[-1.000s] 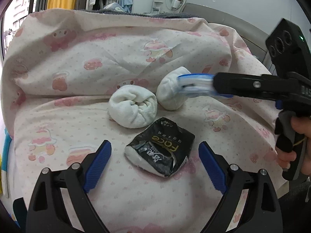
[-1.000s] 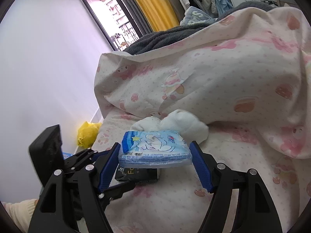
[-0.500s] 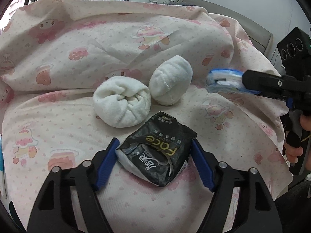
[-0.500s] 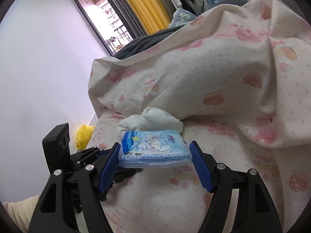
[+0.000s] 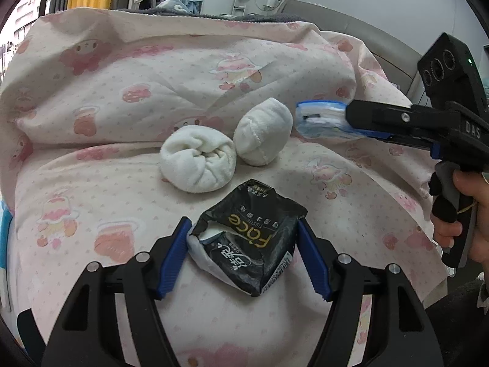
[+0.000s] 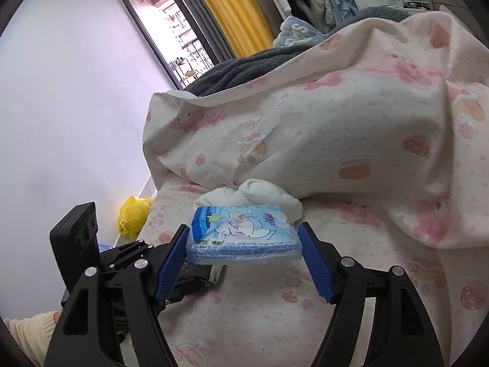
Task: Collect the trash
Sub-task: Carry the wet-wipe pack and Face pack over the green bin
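A crumpled black tissue pack (image 5: 247, 238) lies on the pink patterned quilt (image 5: 122, 91). My left gripper (image 5: 244, 244) is shut on it, blue pads pressed against both its sides. My right gripper (image 6: 244, 241) is shut on a blue and white tissue pack (image 6: 243, 234) and holds it above the bed; it also shows in the left wrist view (image 5: 321, 119), to the right of the socks. The left gripper (image 6: 134, 260) shows low on the left in the right wrist view.
Two rolled white socks (image 5: 198, 165) (image 5: 262, 134) lie on the quilt just beyond the black pack. A yellow plastic bag (image 6: 131, 214) sits on the floor by the wall. A grey blanket (image 6: 244, 64) lies behind the quilt.
My left gripper moved forward around the black pack and closed on it. My right gripper kept hold of the blue pack and shifted slightly.
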Action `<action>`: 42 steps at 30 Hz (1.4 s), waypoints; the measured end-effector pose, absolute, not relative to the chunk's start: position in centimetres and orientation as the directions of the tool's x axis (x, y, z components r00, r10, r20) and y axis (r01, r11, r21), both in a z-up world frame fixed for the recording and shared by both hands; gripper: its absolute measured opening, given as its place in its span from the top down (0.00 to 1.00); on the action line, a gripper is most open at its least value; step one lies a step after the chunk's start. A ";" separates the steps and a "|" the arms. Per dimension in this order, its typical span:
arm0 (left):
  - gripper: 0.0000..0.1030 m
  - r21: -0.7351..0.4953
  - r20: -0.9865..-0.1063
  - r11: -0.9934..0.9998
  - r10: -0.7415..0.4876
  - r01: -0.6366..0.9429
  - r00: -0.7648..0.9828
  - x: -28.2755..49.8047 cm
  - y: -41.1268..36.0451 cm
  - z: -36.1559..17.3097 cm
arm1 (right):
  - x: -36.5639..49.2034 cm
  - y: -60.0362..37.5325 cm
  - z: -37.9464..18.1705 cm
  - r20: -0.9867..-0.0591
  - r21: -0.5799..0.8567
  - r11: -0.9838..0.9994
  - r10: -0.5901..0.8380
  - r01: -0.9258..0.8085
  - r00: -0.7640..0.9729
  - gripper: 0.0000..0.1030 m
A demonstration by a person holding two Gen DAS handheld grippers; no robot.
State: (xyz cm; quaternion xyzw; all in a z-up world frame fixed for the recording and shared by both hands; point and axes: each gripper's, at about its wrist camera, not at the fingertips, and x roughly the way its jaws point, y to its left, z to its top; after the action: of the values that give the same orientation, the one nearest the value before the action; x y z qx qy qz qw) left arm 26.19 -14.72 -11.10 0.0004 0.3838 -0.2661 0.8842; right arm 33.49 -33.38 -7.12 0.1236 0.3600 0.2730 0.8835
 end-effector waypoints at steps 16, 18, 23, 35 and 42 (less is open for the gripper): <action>0.31 -0.169 -0.668 0.934 -0.344 0.316 0.660 25.3 -6.9 -8.7 | 34.2 -25.6 -5.3 -0.556 0.388 0.785 0.618 -0.483 0.556 0.29; 0.31 -0.173 -0.668 0.940 -0.331 0.294 0.667 25.0 -5.7 -8.4 | 34.3 -24.6 -5.2 -0.554 0.387 0.779 0.624 -0.493 0.551 0.29; 0.31 -0.156 -0.678 0.954 -0.293 0.258 0.674 24.6 -3.4 -8.0 | 34.4 -21.9 -5.1 -0.550 0.389 0.755 0.649 -0.527 0.525 0.29; 0.31 -0.156 -0.709 0.972 -0.234 0.175 0.666 23.2 2.7 -7.9 | 34.5 -15.7 -5.0 -0.546 0.387 0.708 0.692 -0.590 0.473 0.29; 0.31 -0.147 -0.747 0.982 -0.191 0.122 0.637 22.3 6.4 -8.8 | 33.9 -11.5 -5.4 -0.566 0.364 0.674 0.708 -0.642 0.422 0.29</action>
State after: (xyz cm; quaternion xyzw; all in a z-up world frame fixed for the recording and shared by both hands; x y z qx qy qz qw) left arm 22.33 6.41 -8.83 -0.0413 0.4171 -0.0865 0.9038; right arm 33.85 -11.46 -5.44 0.0457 0.3580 0.4009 0.8420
